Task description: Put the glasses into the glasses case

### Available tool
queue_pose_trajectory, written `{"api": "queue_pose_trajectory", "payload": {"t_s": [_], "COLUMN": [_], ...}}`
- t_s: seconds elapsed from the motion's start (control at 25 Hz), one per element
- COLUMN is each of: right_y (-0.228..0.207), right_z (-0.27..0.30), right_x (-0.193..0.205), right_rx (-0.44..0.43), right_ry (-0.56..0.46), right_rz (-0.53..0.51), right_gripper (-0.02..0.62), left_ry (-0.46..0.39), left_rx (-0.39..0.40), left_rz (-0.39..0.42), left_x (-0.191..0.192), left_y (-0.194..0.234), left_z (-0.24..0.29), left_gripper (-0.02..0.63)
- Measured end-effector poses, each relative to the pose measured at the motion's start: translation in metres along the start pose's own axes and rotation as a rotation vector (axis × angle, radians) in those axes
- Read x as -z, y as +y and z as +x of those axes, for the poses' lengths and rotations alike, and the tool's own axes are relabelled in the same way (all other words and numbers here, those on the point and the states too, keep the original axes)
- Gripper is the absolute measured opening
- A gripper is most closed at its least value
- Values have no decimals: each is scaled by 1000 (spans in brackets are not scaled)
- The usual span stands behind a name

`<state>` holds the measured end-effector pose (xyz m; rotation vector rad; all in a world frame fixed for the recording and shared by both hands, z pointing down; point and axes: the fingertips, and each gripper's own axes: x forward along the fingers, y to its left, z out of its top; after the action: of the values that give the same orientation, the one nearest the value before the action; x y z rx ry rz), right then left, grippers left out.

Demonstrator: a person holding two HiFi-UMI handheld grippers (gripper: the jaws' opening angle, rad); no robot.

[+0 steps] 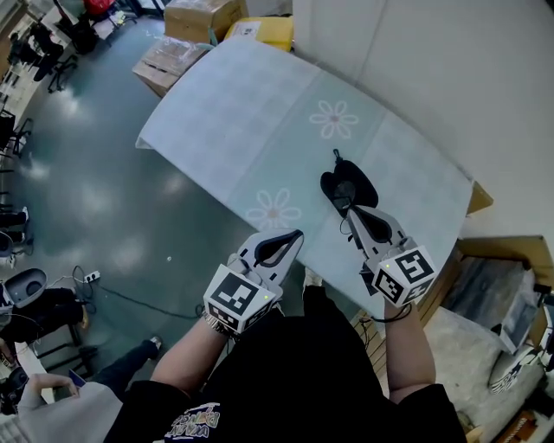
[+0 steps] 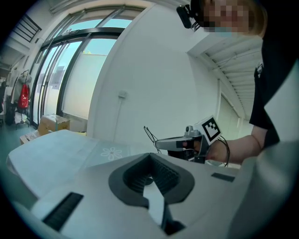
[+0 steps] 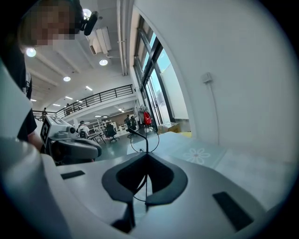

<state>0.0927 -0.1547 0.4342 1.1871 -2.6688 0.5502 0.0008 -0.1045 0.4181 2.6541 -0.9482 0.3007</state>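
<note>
An open black glasses case (image 1: 348, 186) lies on the white flower-print tablecloth (image 1: 260, 121), near the table's near edge. My right gripper (image 1: 351, 213) hovers just short of the case, shut on thin wire-frame glasses (image 1: 343, 216). In the right gripper view a round lens rim (image 3: 145, 139) sticks out past the closed jaws of the right gripper (image 3: 146, 156). My left gripper (image 1: 297, 234) hangs at the table edge left of the case, shut with nothing in it. From the left gripper (image 2: 150, 156) I see the right gripper (image 2: 184, 142) and the glasses' wire (image 2: 149, 133).
Cardboard boxes (image 1: 197, 17) and a yellow box (image 1: 264, 31) stand at the table's far end. A white wall runs along the table's right side. Grey floor lies to the left, with a seated person (image 1: 52, 394) and cables. More boxes (image 1: 498, 285) sit at the right.
</note>
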Motion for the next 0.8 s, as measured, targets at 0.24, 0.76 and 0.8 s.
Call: {"api": "queue_pose_trajectory", "payload": {"t_s": [0.24, 0.76, 0.8], "right_y": [-44, -109, -111], "right_z": [17, 59, 62], "right_x": [20, 80, 87], "right_rx": [19, 31, 35], "right_ry": [73, 292, 316], "right_rz": [13, 6, 2], "right_gripper": [25, 25, 25], "left_ry": [31, 95, 100], "left_rx": [28, 56, 59], "left_rz": [-2, -3, -7], "left_x": [7, 25, 27], "left_y": [-4, -7, -8], "left_z": [23, 59, 60], "left_gripper": [28, 28, 28]}}
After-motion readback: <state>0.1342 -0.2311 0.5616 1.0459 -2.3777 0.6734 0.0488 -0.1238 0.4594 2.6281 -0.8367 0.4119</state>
